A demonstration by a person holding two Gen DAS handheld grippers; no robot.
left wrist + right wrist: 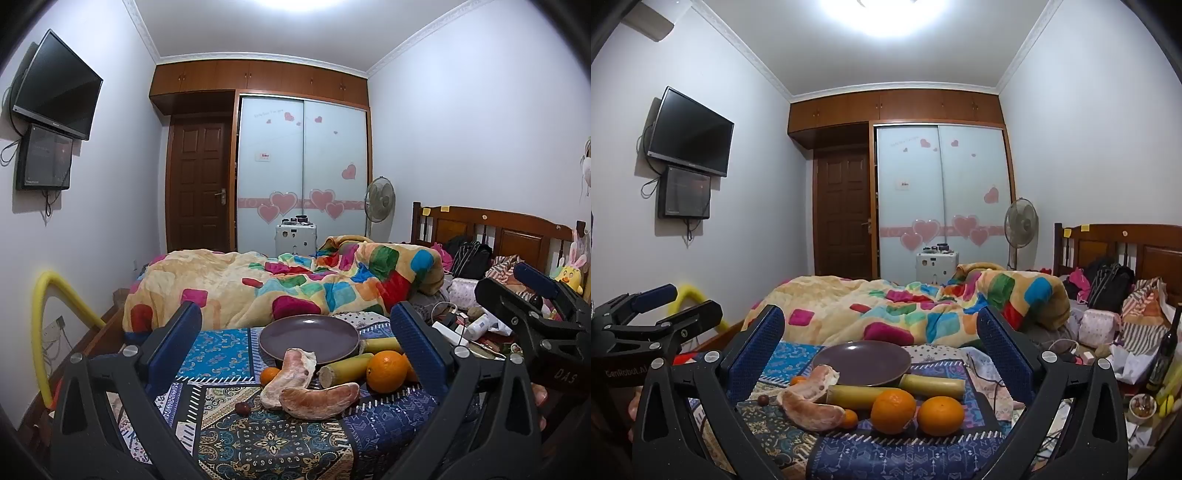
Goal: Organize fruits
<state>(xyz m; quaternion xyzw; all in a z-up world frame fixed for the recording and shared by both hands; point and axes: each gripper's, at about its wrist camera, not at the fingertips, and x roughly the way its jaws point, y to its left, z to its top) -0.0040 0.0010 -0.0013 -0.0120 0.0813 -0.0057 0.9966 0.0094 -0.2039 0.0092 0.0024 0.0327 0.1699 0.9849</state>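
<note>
Fruits [893, 410] untouched; left gripper [670, 308] reads "GenRobot.AI", right gripper [532, 291] perhaps "DAS".

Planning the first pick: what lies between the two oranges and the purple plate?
Two sugarcane pieces lie between the oranges and plate, per the right wrist view.

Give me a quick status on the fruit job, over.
Left gripper and right gripper open, empty. Purple plate bare; oranges, pomelo segments, sugarcane pieces on the cloth before it. Path clear.
</note>
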